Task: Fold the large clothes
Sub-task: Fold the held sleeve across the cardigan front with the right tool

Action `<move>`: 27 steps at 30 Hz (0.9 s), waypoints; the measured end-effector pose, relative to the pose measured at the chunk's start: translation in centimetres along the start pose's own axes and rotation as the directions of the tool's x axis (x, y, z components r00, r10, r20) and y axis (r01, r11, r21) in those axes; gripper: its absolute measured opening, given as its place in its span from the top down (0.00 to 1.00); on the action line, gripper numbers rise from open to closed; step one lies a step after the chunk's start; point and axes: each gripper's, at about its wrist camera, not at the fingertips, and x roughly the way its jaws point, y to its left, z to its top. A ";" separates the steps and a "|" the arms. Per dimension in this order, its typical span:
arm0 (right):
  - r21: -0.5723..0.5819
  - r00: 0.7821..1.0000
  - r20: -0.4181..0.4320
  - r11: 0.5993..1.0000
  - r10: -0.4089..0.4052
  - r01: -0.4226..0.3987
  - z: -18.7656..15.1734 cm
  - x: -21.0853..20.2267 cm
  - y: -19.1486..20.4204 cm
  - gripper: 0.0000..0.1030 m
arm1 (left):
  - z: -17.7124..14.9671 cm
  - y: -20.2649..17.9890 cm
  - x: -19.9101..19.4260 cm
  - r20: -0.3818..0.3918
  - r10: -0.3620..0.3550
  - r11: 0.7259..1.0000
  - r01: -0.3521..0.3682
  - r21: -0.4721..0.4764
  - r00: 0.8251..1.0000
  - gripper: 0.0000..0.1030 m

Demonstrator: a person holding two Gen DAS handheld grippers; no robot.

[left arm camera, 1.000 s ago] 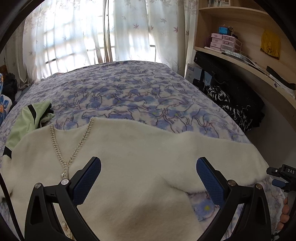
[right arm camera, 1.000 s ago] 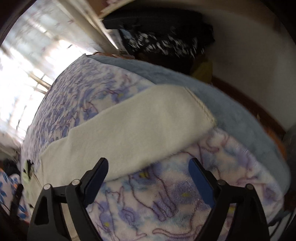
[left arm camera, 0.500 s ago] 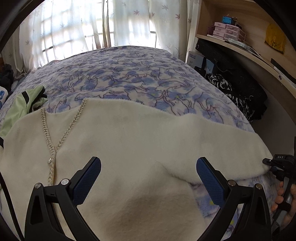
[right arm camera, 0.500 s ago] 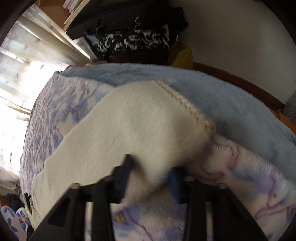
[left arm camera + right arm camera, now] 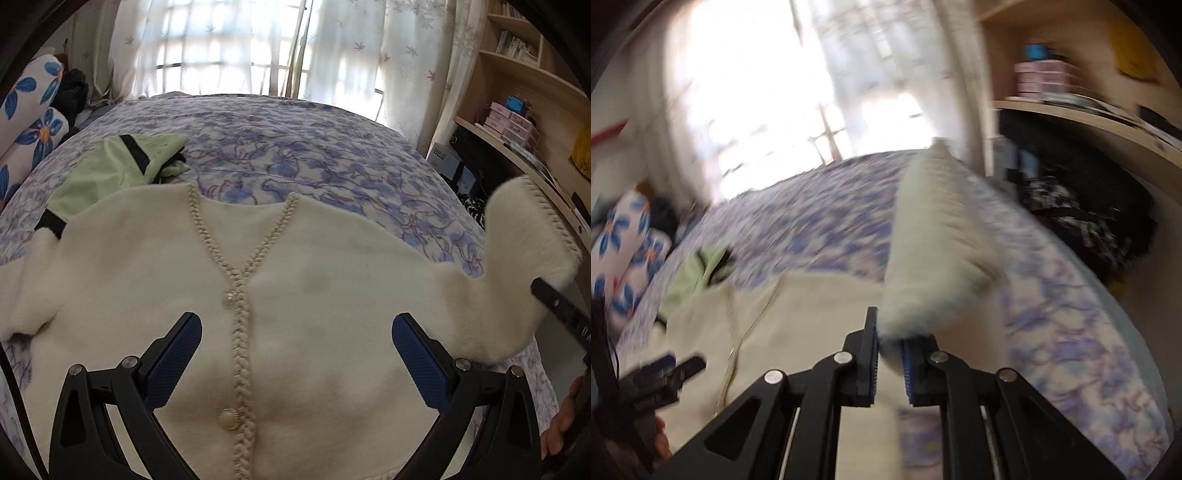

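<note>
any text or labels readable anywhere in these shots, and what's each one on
No text reads in full.
Box beside the bed, under the shelf: dark print on its white face, too small to read.
Right gripper body: white lettering at the frame edge, cut off.
Left gripper body: pale lettering, too blurred to read.
Books on the upper shelf: spines too small to read.

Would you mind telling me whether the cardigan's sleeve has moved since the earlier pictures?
Yes. The sleeve, earlier flat on the bedspread, now stands lifted above it toward the shelves, clamped in the right gripper, whose jaws have just closed.
</note>
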 end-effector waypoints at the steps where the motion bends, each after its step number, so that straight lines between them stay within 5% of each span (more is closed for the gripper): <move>1: -0.037 0.999 -0.035 0.999 0.020 -0.021 -0.7 1.1 1.6 0.78 | -0.1 0.8 0.1 -0.010 0.003 1.000 -0.003 -0.005 1.000 0.01; 3: -0.094 0.992 -0.122 0.994 0.041 -0.052 -2.7 3.0 4.3 0.68 | -0.5 2.0 0.6 -0.040 -0.007 1.000 0.006 -0.012 0.999 0.01; 7: -0.137 0.968 -0.243 0.986 0.058 -0.094 -6.7 4.8 7.1 0.68 | -1.6 3.6 1.7 -0.106 -0.055 0.998 0.051 -0.038 0.993 0.01; 12: -0.068 0.958 -0.275 0.993 0.077 -0.099 -8.7 3.1 6.6 0.68 | -2.6 2.9 2.9 -0.152 -0.161 0.986 0.155 -0.054 0.975 0.01; 18: 0.045 0.961 -0.270 0.998 0.057 -0.046 -10.5 0.8 4.1 0.68 | -3.0 -0.7 6.0 -0.229 -0.316 0.949 0.312 -0.054 0.921 0.03; 27: 0.196 0.933 -0.348 0.980 0.094 -0.026 -14.3 2.0 0.7 0.68 | -4.5 -5.8 12.4 -0.368 -0.339 0.939 0.333 -0.081 0.866 0.16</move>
